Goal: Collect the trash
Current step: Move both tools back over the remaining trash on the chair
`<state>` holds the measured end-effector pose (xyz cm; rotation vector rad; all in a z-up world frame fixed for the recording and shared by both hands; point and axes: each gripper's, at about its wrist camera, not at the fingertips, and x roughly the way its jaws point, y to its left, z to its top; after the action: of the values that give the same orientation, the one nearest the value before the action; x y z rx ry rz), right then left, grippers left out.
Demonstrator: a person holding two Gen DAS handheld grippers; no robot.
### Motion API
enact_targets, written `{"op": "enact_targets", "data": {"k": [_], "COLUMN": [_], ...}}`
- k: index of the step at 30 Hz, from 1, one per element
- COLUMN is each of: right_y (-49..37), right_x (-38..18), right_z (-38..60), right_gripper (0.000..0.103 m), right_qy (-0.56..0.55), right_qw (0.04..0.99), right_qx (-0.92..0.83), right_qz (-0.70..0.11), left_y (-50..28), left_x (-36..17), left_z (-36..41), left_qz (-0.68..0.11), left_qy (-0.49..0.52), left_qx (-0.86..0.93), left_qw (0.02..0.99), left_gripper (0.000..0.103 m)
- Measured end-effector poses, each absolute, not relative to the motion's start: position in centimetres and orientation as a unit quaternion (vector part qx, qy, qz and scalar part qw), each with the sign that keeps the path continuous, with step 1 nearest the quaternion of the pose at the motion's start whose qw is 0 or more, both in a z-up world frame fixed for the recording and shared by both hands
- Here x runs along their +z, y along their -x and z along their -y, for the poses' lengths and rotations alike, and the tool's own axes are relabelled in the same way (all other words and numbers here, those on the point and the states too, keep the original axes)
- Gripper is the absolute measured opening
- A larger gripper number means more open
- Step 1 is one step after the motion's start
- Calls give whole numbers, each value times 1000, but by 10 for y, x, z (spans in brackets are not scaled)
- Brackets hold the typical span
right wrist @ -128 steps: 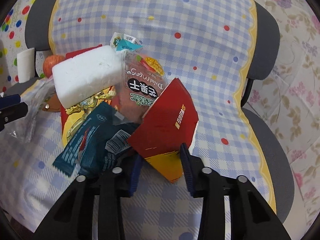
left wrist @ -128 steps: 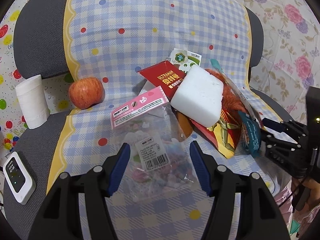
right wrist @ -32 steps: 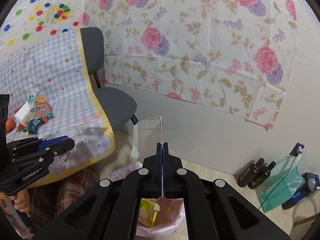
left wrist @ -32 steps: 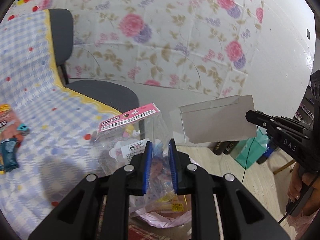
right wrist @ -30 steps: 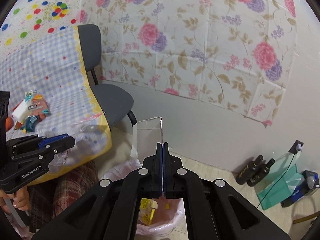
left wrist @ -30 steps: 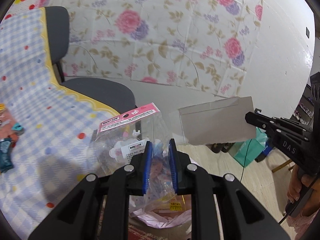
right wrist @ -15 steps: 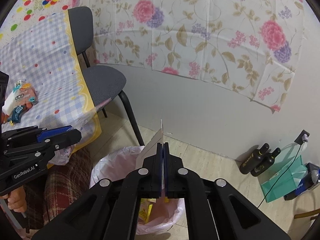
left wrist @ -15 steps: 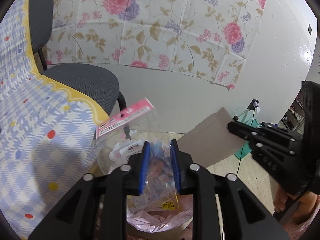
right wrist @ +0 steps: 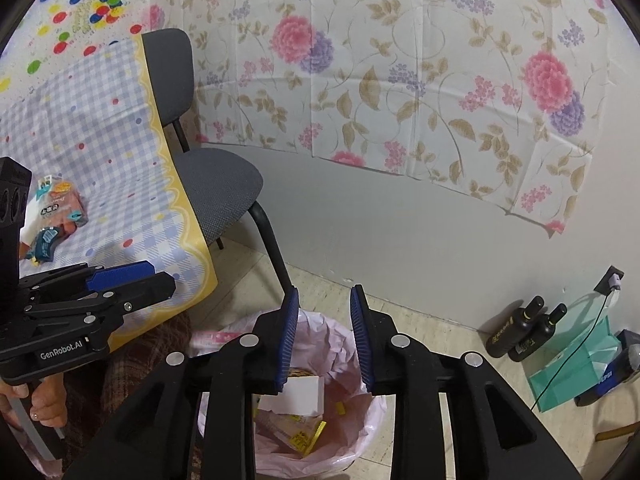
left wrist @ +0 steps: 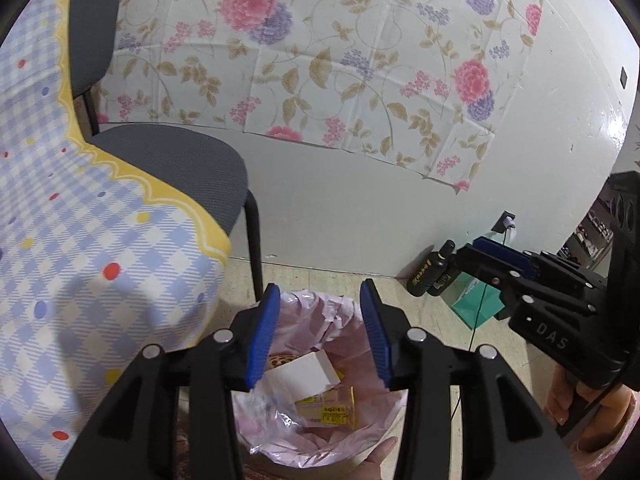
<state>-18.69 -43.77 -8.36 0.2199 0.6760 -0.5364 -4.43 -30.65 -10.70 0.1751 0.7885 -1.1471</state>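
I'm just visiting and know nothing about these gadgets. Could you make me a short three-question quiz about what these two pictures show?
1. True or false: the left gripper has a wrapper pinched between its blue pads.
2. What lines the waste bin under both grippers: A) black liner, B) pink plastic liner, C) nothing?
3. Fill in: the snack wrappers still to be collected lie on the blue-checked ____ draped over the grey chair.

Key
1. False: both the left and the right gripper are open and empty, their jaws having just been opening over the bin.
2. B
3. cloth
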Motion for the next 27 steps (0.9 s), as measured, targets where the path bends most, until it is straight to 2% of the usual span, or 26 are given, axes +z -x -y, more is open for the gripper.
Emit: {"op": "enact_targets", "data": {"k": [7, 11, 13, 17, 27], "right_y": [184, 176, 171, 150, 92], "right_x": [-75, -68, -64, -49, -18], "right_z": [428, 420, 416, 400, 357], "right_gripper": [35, 38, 40, 40, 41], "right_qy": [-114, -131, -136, -126, -99], "right_qw": [913, 923, 928, 940, 957], "right_qx": [-239, -207, -194, -159, -95], "right_qz": [-311, -296, -287, -274, -254], "left_y": [30, 24, 21, 9, -35], "left_x": [-96, -85, -79, -64, -42], "left_z": [282, 260, 248, 225, 159], "left_qz": [-357, -345, -338, -320, -305], "left_qy": [-64, -62, -64, -67, -46], "left_qx": [-502, -471, -453, -407, -302], "left_qw": [785, 809, 823, 853, 902], "left_gripper": [40, 47, 48, 52, 56]}}
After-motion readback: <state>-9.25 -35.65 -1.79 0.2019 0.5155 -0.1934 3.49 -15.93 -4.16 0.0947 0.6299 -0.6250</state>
